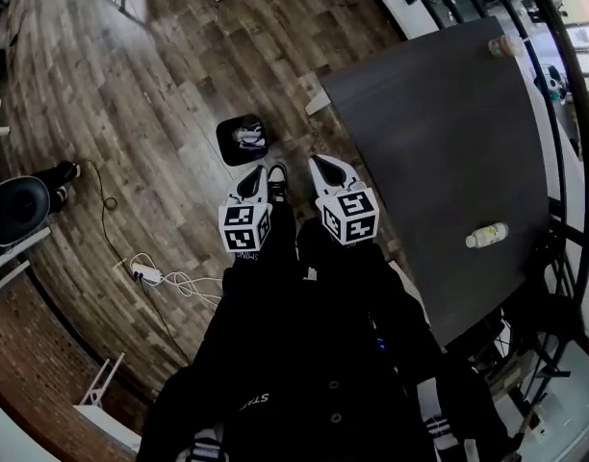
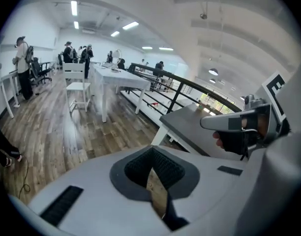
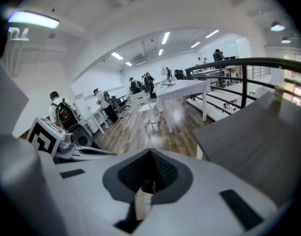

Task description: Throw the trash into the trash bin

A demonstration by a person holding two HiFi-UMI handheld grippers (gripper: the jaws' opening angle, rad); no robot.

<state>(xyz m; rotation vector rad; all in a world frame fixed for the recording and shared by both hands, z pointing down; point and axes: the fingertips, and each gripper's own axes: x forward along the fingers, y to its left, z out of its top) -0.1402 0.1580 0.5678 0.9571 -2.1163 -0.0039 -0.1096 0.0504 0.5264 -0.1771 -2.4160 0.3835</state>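
The small black plastic trash bin [image 1: 225, 139] on the floor already holds pale crumpled trash [image 1: 248, 139]. Near it, the left gripper [image 1: 255, 174] and the right gripper [image 1: 320, 165] have jaws clenched on nothing. Well apart from the bin, a pale plastic bottle [image 1: 487, 235] lies on the grey table [image 1: 439, 133] (probably still to throw).

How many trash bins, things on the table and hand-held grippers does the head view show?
Trash bin: 1
Bottle on the table: 1
Blurred small item at the table's far corner: 1
Hand-held gripper: 2 (left, right)
Total: 5
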